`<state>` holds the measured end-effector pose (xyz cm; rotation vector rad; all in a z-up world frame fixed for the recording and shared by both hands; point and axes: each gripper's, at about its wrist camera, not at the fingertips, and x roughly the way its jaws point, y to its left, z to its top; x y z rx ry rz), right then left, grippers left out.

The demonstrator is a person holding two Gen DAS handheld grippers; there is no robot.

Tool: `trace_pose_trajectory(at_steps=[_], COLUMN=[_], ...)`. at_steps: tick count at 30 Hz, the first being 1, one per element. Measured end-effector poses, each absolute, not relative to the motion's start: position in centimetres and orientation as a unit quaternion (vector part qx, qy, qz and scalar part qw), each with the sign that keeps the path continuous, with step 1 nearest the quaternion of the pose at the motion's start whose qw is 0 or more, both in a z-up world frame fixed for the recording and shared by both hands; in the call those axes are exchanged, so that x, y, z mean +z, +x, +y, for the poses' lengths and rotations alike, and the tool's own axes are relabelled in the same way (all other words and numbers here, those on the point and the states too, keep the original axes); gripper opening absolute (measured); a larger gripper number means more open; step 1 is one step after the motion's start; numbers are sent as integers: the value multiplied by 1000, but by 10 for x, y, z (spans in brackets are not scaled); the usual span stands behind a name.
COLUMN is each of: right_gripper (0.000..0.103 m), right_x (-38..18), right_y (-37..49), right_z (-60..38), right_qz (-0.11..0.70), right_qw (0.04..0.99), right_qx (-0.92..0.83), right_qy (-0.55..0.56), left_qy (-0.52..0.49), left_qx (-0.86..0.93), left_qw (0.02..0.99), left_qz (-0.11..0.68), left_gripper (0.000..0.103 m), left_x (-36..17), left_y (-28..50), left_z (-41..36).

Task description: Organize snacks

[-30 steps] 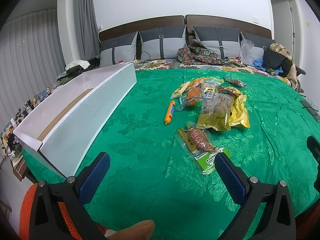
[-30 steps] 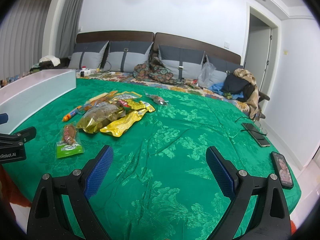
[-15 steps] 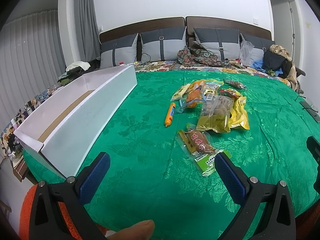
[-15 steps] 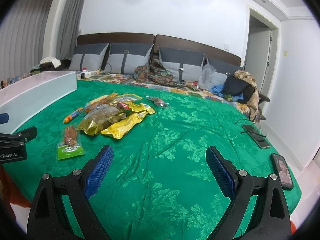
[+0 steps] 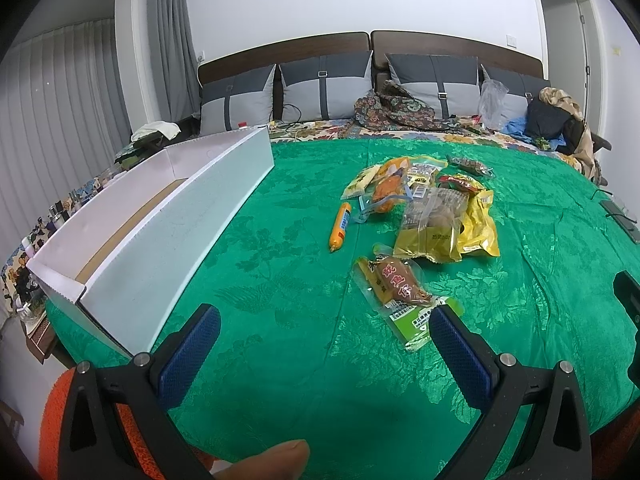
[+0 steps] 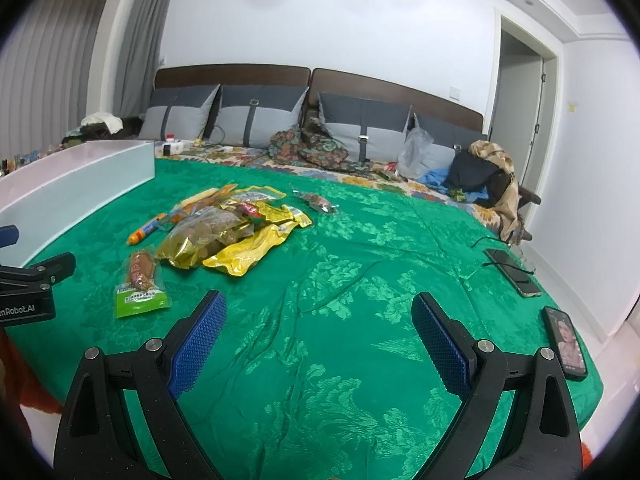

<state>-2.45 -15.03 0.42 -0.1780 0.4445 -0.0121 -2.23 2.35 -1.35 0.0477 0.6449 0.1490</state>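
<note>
Left gripper [image 5: 325, 334]: we hold it with jaws apart, empty, low over the green bed [image 5: 280, 264]. Right gripper [image 6: 319, 318]: likewise apart and empty, over bare cover.

Nearest snack: green-ended pack [image 5: 404, 294], just ahead-right of our left gripper, touching nothing, long axis running away and leftward. We judge the left hand nearer.

Further: sausage stick [image 5: 340, 226], then the heaped packets [image 5: 440, 216].

Box [image 5: 168, 216]: open-topped, along the bed's left edge. Clear cover lies between pack and box.
</note>
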Motion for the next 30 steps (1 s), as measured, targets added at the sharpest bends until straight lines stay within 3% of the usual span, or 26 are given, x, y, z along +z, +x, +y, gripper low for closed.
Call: trace_pose_trajectory(at_steps=[24, 30], right_gripper=[96, 96], right_x=[3, -1], right_y=[-24, -22], right_z=[-149, -150], right_qz=[221, 230], right_qw=[971, 970], right_qx=[-4, -2], right_qy=[-89, -85], left_qy=[21, 4], left_qx=[43, 0], left_qw=[933, 909], left_qz=[358, 416], left_gripper=[103, 103], left_x=[-29, -49], left_y=[-14, 12], left_z=[20, 21])
